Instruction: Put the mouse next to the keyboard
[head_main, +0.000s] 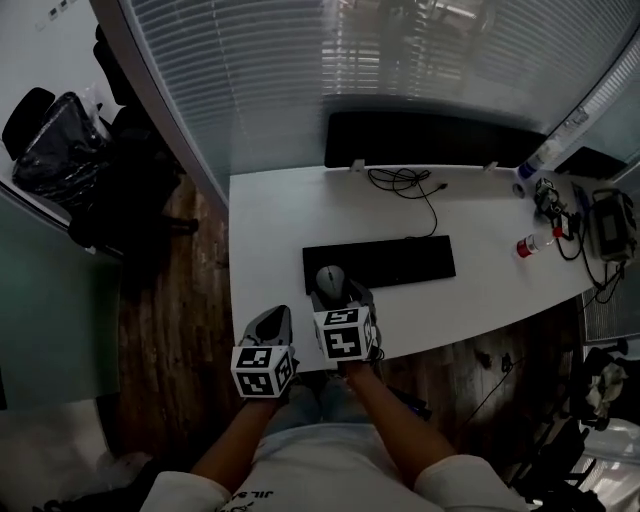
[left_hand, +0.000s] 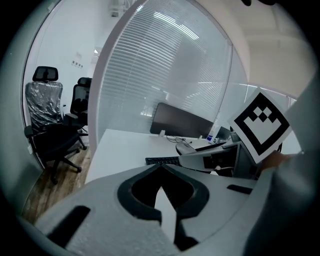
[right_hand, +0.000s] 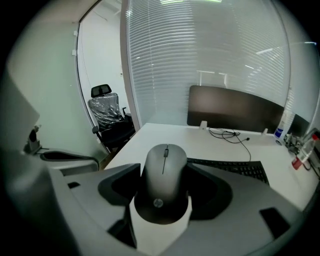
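A grey mouse (head_main: 330, 280) sits between the jaws of my right gripper (head_main: 340, 293), at the near left end of the black keyboard (head_main: 385, 262) on the white desk (head_main: 270, 220). In the right gripper view the mouse (right_hand: 164, 180) fills the gap of the right gripper (right_hand: 165, 172), whose pads press on both its sides. The keyboard (right_hand: 235, 167) lies just beyond it to the right. My left gripper (head_main: 272, 325) hovers at the desk's near edge, left of the right one. The left gripper (left_hand: 161, 170) has its jaws together and holds nothing.
A dark monitor (head_main: 430, 138) stands at the desk's far edge with a coiled cable (head_main: 405, 182) before it. A red-capped bottle (head_main: 530, 245) and tangled gear (head_main: 560, 205) sit at the right. Black office chairs (head_main: 60, 140) stand on the wooden floor at the left.
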